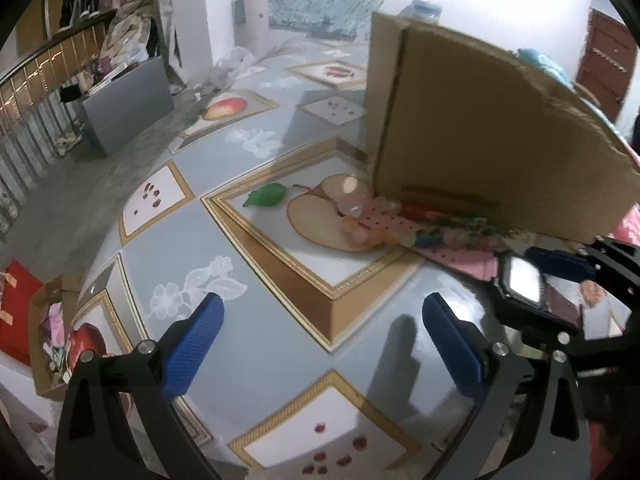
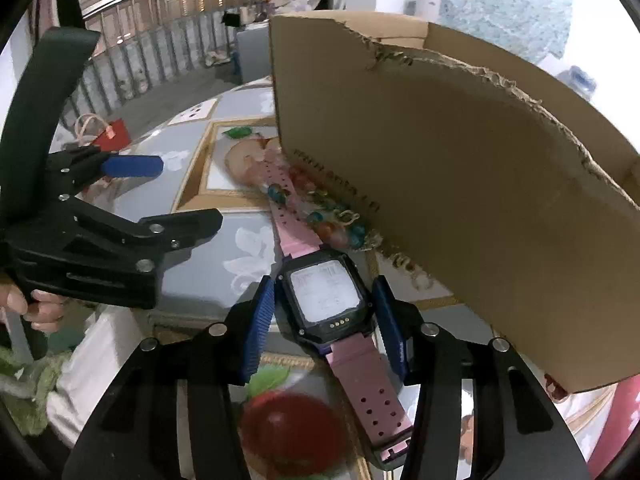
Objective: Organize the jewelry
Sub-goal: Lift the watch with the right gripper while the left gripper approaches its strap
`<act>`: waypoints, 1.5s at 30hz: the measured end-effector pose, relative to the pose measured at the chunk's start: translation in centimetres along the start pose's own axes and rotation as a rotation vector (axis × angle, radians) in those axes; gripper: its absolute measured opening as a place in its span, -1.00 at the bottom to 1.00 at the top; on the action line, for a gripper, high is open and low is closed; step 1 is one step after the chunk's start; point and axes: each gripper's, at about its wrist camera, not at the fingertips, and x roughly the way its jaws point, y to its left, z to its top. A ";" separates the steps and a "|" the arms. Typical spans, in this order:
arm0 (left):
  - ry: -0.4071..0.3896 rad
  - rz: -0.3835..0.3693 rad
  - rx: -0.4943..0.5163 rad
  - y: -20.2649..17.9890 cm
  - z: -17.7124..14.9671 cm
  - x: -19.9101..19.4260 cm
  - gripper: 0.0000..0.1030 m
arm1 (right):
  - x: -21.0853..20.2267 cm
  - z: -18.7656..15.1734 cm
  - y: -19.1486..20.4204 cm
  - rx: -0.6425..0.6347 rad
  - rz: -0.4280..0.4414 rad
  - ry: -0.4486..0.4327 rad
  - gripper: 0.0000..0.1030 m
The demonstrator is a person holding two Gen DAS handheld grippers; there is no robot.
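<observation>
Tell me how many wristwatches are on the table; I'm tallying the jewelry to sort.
1: a pink-strapped digital wristwatch with a black square case lies beside the brown cardboard box, between the right hand-held gripper's blue pads. More may be hidden behind the box.

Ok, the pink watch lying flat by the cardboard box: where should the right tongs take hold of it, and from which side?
Grip the watch by its black case, across the two long sides, coming down from above. The case is rigid and stands proud of the table; the pink strap is floppy. The right tongs already straddle it, pads close to or at the case's sides.
</observation>
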 end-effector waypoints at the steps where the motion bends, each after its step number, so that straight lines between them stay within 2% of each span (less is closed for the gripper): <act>1: -0.019 -0.007 0.014 -0.2 -0.3 -0.5 0.89 | -0.2 -0.1 -0.2 0.006 0.020 0.007 -0.10; 5: -0.067 -0.023 0.073 -1.0 -1.3 -2.0 0.88 | -0.6 -0.2 -1.6 0.076 0.138 0.063 -0.10; 9: -0.100 -0.048 0.118 -1.9 -1.9 -3.3 0.77 | -0.6 -0.2 -3.8 0.210 0.281 0.156 -0.10; 13: -0.138 -0.083 0.153 -3.0 -2.2 -4.3 0.65 | -0.9 -0.5 -5.1 0.322 0.362 0.238 -0.10; 22: -0.161 -0.128 0.251 -5.8 -2.8 -4.7 0.51 | -3.2 -2.6 -6.3 0.424 0.327 0.267 -0.10; 25: -0.170 -0.149 0.307 -7.0 -3.0 -4.5 0.40 | -3.7 -3.5 -6.8 0.458 0.322 0.264 -0.10; 27: -0.163 -0.132 0.348 -7.7 -3.2 -4.0 0.31 | -3.9 -3.8 -7.0 0.473 0.317 0.261 -0.10; 30: -0.139 -0.050 0.391 -8.4 -3.0 -2.6 0.27 | -4.0 -4.2 -7.3 0.486 0.313 0.258 -0.10; 32: -0.104 -0.015 0.367 -7.9 -2.4 -1.3 0.26 | -4.0 -4.5 -7.4 0.491 0.313 0.257 -0.09; 35: -0.084 -0.040 0.286 -6.4 -1.3 -0.8 0.26 | -4.1 -4.6 -7.5 0.489 0.310 0.253 -0.10; 37: -0.079 -0.003 0.253 -5.4 -0.8 -0.3 0.26 | -4.1 -4.6 -7.4 0.482 0.310 0.250 -0.10; 42: -0.030 0.065 0.039 -1.0 0.9 1.0 0.26 | -4.5 -5.1 -7.8 0.476 0.320 0.250 -0.10; 44: -0.037 0.102 -0.020 0.4 1.1 0.8 0.25 | -4.7 -5.2 -8.2 0.474 0.328 0.249 -0.09; 45: -0.061 0.090 -0.023 0.5 1.0 0.3 0.22 | -4.8 -5.3 -8.4 0.473 0.332 0.248 -0.09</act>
